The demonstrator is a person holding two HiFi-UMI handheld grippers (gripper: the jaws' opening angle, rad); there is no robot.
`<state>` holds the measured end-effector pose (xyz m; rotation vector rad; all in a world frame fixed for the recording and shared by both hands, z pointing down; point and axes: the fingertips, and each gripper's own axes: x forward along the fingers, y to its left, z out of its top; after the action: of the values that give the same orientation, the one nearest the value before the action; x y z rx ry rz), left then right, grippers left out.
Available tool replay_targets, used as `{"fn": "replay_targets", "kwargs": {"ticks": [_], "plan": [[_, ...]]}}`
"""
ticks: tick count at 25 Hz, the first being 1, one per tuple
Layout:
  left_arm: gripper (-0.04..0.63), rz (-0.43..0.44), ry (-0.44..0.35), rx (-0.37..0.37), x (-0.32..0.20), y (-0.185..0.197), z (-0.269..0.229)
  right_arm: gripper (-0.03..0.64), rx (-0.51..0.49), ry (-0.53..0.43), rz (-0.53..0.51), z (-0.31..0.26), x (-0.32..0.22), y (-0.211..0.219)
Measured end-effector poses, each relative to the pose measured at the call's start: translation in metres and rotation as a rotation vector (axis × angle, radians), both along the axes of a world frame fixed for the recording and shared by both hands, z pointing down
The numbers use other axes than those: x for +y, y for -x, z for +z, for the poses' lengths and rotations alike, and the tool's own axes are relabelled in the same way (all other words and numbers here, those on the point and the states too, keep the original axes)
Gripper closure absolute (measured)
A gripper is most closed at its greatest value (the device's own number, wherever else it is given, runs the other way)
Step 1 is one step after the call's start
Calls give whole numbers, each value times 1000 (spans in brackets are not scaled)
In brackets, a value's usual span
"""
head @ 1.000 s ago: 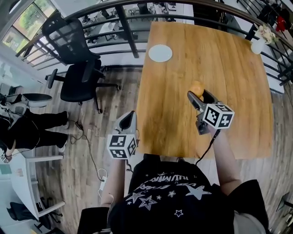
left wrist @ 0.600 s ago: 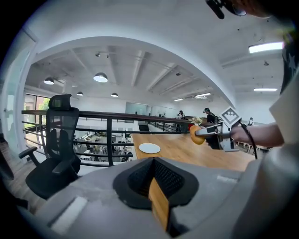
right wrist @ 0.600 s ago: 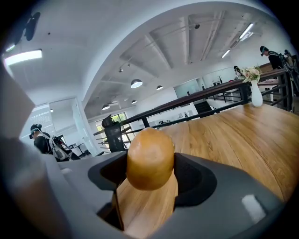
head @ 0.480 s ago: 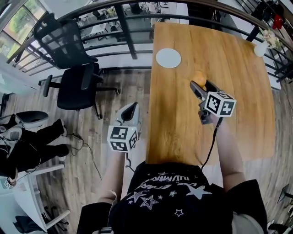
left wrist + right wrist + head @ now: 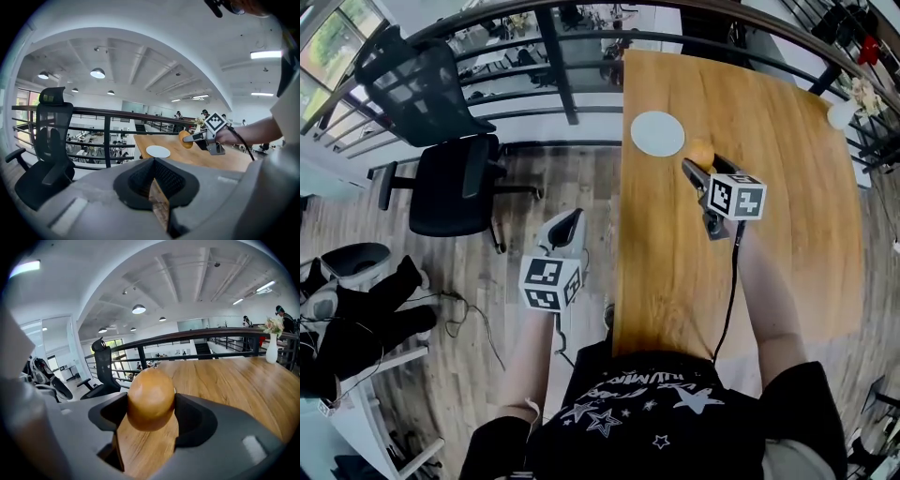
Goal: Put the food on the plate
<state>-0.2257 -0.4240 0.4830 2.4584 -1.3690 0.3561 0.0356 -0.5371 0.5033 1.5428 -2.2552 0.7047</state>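
Right gripper view, right gripper [image 5: 151, 414] pinching round orange food [image 5: 151, 393], white plate [image 5: 657, 133] near, left gripper [image 5: 155, 182] pressed together.

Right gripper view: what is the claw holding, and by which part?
The right claw grips the round orange-brown food across its middle, one jaw on either side.

Smooth, slightly glossy orange-brown food [image 5: 151, 398] sits btwn matt grey plastic jaws of right gripper [image 5: 151, 422]. Table [image 5: 750, 234]: smooth varnished wood. Plate [image 5: 657, 133]: matt white. Railing [image 5: 558, 66]: dark metal.
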Motion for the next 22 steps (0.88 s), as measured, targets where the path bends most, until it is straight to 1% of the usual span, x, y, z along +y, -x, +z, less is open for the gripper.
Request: {"fn": "replay_targets", "kwargs": {"ticks": [6, 10, 16, 19, 22], "plan": [[594, 2, 7, 7, -22, 12, 7, 296, 49, 23, -24, 20, -40, 20], [594, 8, 19, 11, -35, 16, 15, 296, 116, 52, -46, 37, -61, 30], [594, 22, 28, 20, -50, 14, 22, 296, 181, 72, -77, 49, -87, 41], [594, 24, 34, 25, -57, 12, 28, 296, 233, 82, -98, 57, -98, 44], [594, 28, 37, 29, -62, 8, 32, 295, 270, 109, -136, 66, -105, 49]]}}
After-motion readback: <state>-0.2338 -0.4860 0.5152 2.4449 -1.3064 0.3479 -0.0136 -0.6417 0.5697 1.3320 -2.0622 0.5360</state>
